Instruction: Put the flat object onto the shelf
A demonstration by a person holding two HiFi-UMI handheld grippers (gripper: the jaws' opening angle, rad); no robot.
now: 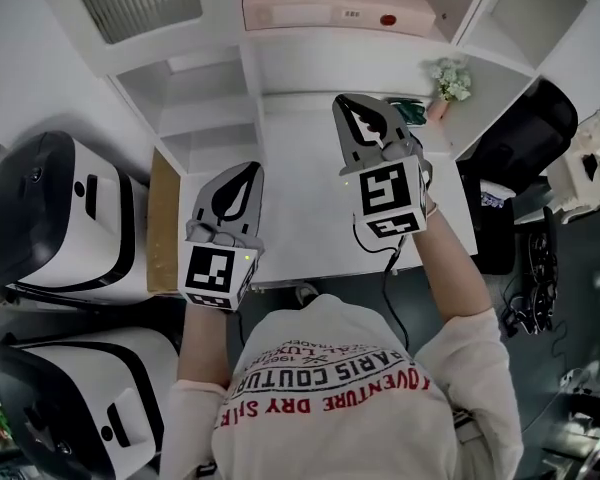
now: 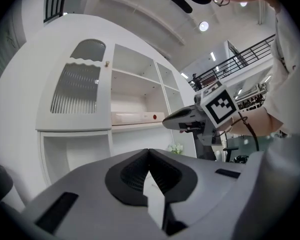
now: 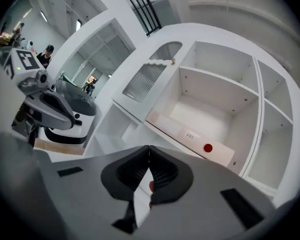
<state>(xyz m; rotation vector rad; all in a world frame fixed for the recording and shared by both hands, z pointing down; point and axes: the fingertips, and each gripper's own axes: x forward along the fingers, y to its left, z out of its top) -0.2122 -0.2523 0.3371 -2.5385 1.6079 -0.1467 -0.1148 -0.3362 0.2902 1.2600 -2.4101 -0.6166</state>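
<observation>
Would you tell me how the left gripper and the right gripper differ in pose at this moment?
The right gripper reaches farther forward, toward the shelf with the box; the left gripper hangs nearer the person, beside the board. The right gripper's tip leans left, the left gripper's leans right. Both are shut, and neither holds the box.

The shirt (image 1: 330, 388) bears red capital lettering, upside down in the head view. "PARIS", "COUTURE" and "DRY" can be read on it, and the rest is folded or cut off. The box (image 1: 330, 3) carries a small barcode label (image 3: 190, 135) beside a red dot (image 3: 207, 148), its print too small to read. The left gripper (image 1: 250, 170) and right gripper (image 1: 348, 102) each show a black-and-white square marker (image 1: 385, 193) on their cube.
</observation>
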